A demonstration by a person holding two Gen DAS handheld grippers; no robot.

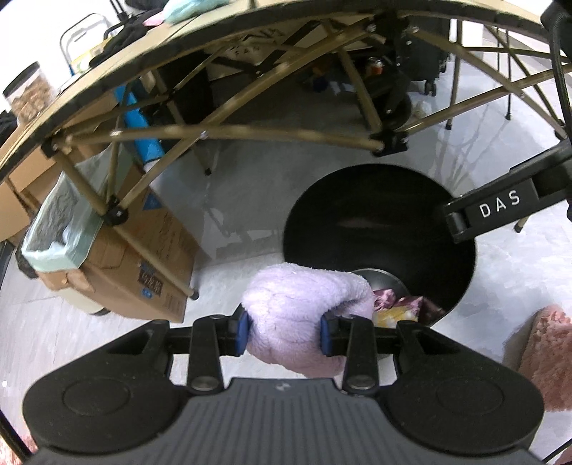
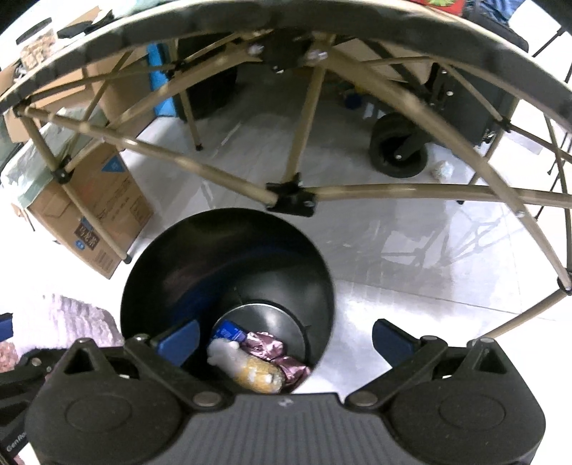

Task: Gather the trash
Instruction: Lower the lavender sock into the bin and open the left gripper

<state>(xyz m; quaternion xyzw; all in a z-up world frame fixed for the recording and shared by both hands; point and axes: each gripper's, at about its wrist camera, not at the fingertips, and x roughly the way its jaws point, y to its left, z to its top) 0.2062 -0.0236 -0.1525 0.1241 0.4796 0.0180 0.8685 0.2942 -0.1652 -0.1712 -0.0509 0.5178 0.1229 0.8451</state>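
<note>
Trash: some bits lie at the bottom of the black bin [image 2: 228,272]; a pink shiny wrapper [image 2: 275,352], a yellow packet [image 2: 259,375], a white fluffy lump [image 2: 223,352] and a small blue pack [image 2: 228,331]; they touch each other in one small heap
Black bin: round and deep; it stands on the pale floor [image 2: 393,268], just in front of the table's legs; both cameras look down into it
Left gripper [image 1: 284,331]: its blue pads [image 1: 242,331] sit close together and squeeze a soft purple fluffy cloth [image 1: 304,300]; the cloth bulges out above the pads and hangs a little below them; it is beside the near rim of the bin, and partly over it
Right gripper [image 2: 286,339]: its blue pads [image 2: 180,339] stand wide apart; nothing is between them; the bin's mouth and the trash heap show in the gap; in the left camera one black finger marked DAS [image 1: 500,207] sticks out over the bin
Pink fluffy thing [image 1: 547,357]: at the right edge of the left camera, near the bin; I cannot tell what it is
Folding table [image 2: 286,21]: its dark edge curves across the top; tan crossed bars [image 2: 411,187] hold it up
Cardboard box [image 1: 143,250]: brown, on the floor under the left side of the table, well apart from the bin; a pale green bag [image 1: 60,229] lines the box next to it
Black wheel [image 2: 397,150]: on the floor behind the table legs; a small crumpled white scrap [image 2: 441,170] lies just beside it
Jar [image 1: 30,93]: clear with a dark lid, on the table at the far left; brown stuff inside
</note>
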